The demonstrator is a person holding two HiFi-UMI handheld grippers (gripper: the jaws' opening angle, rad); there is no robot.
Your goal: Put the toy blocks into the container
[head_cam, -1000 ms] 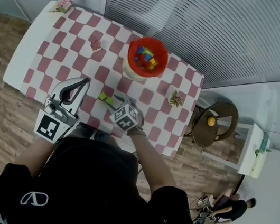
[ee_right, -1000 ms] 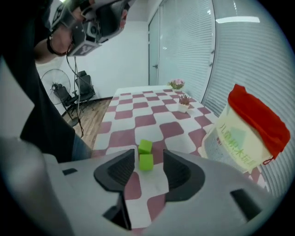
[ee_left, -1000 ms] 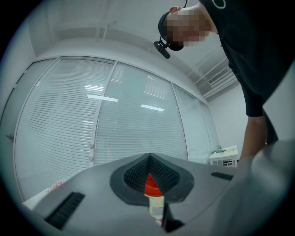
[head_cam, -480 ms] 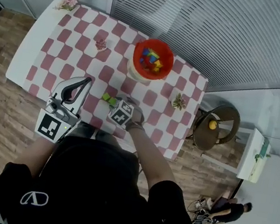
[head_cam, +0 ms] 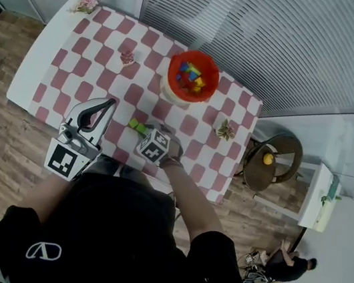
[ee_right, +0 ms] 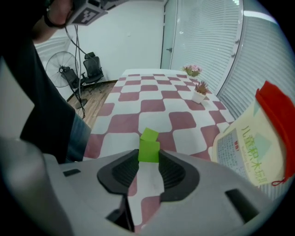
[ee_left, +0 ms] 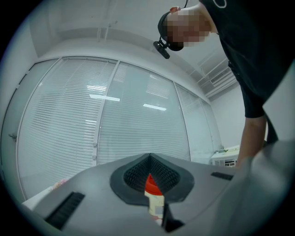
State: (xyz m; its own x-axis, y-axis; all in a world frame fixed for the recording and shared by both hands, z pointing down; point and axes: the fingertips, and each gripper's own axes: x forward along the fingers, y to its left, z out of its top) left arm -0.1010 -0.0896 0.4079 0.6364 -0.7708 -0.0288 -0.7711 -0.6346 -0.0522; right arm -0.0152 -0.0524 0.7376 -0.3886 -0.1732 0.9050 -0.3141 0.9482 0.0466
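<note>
The green block (ee_right: 149,151) you are after lies on the near side of the checked table (head_cam: 77,52), with a second green block (ee_right: 149,135) just behind it, and both sit well apart from the red bucket (head_cam: 192,78), which already holds a heap of coloured blocks. In the last second your right gripper (ee_right: 149,160) has come down over the pair, tilted steeply towards the cloth, and its jaws have just been closing; they now stand about half open with the nearer block between the tips, its two sides against the pads. By the look of it you have your grip, so the pick is made and what remains is the lift and the carry across to the bucket; mind that the neighbouring block is not dragged along. Your left gripper (head_cam: 108,103) hangs level above the table's near edge, its tips together and nothing in them, pointing towards the bucket
</note>
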